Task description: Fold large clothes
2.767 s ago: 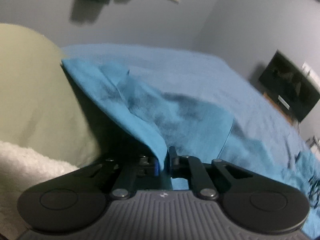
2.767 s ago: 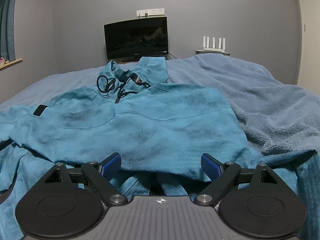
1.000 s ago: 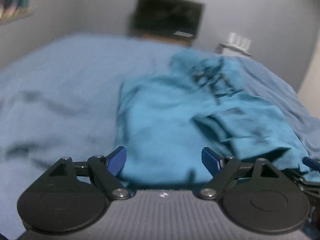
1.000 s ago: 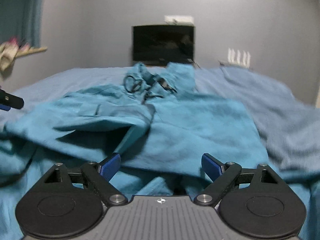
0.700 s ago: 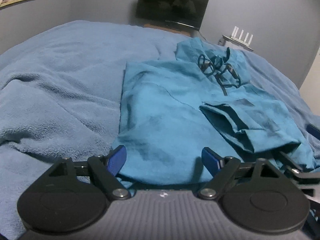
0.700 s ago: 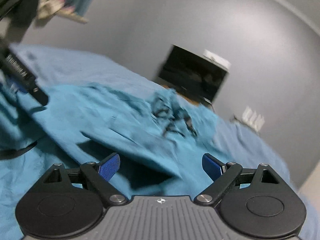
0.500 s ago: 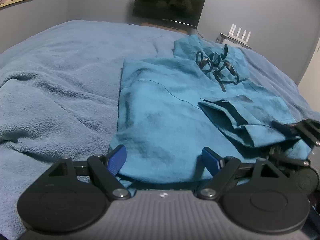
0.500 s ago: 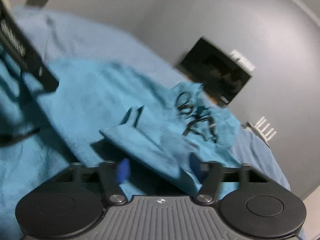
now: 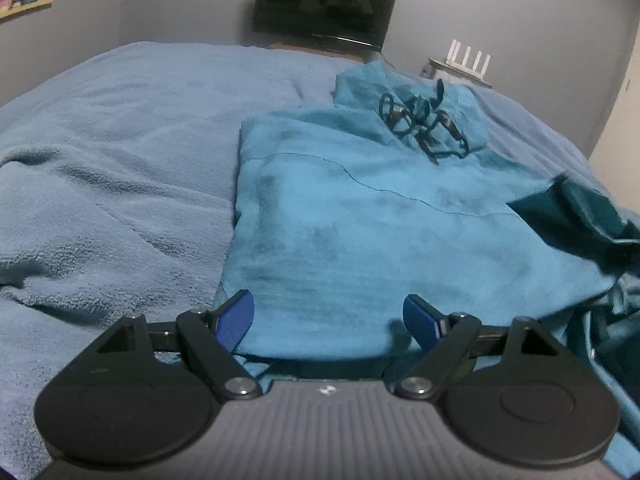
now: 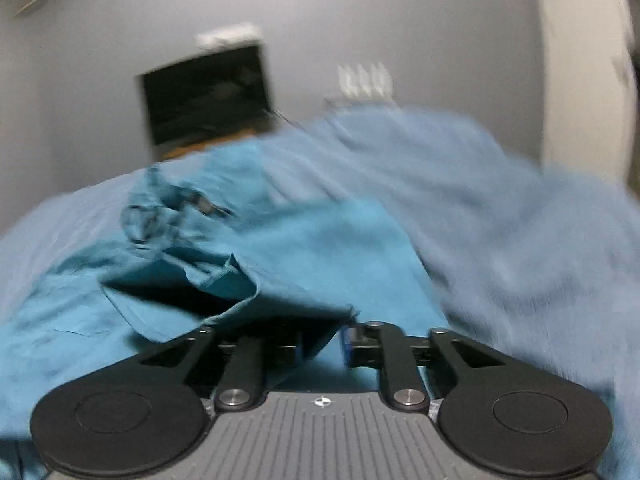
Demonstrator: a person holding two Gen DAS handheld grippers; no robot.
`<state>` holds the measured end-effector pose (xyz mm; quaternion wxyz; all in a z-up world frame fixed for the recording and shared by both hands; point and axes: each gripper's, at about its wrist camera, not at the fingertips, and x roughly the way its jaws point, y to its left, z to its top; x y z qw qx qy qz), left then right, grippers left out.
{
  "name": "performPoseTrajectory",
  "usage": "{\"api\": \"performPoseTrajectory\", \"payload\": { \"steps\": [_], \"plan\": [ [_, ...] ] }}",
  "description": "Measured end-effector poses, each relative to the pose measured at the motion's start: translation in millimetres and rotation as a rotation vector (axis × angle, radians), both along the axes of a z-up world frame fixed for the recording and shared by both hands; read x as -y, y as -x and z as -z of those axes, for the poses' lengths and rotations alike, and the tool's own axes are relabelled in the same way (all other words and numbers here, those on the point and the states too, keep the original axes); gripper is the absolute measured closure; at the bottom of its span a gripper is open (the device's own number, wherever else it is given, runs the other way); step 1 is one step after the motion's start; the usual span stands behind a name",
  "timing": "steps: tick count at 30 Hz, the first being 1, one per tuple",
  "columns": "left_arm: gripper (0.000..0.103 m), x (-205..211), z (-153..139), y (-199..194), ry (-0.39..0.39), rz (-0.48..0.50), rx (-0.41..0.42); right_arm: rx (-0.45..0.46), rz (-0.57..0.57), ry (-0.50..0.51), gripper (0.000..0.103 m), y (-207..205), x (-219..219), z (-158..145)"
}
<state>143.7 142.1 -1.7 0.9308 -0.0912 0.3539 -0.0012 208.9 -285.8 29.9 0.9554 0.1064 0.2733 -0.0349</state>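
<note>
Two low wrist views over the bed

Both look from the near edge toward the far wall, close above the teal garment (image 9: 360, 240); both share it, the bedspread (image 9: 120, 152) and the dark screen (image 9: 324, 4).

A wide bed under a fuzzy blue-grey blanket (image 9: 132, 168) filled the dim room, with plain grey walls (image 9: 184, 0) behind, a dark flat television screen (image 9: 325, 8) beyond it, and a white four-antenna router (image 9: 468, 58) beside that.

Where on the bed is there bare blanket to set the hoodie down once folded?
The blue blanket lies bare along the teal hoodie's left edge, back toward the TV. The right side is crowded: bunched sleeve cloth there.
</note>
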Motion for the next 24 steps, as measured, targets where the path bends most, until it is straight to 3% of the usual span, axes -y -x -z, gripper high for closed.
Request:
{"api": "performPoseTrajectory", "payload": {
  "steps": [1, 2, 5, 15, 20, 24],
  "plan": [
    [0.022, 2, 1, 0, -0.019, -0.001, -0.003, -0.041, 0.03, -0.058, 0.055, -2, 12, 9],
    [0.022, 4, 3, 0, -0.032, 0.002, -0.005, -0.072, 0.061, -0.119, 0.05, -2, 22, 19],
    [0.022, 7, 4, 0, -0.052, 0.001, -0.004, -0.06, 0.084, -0.275, 0.05, 1, 41, 33],
    [0.021, 12, 7, 6, -0.1, -0.015, 0.004, -0.002, 0.153, -0.321, 0.048, 23, 67, 22],
    [0.02, 18, 2, 18, -0.19, -0.078, -0.006, 0.02, 0.103, -0.307, 0.041, 57, 81, 4],
    [0.02, 8, -14, 48, -0.11, -0.106, -0.022, 0.055, 0.032, -0.221, 0.029, 92, 88, -30]
  ]
}}
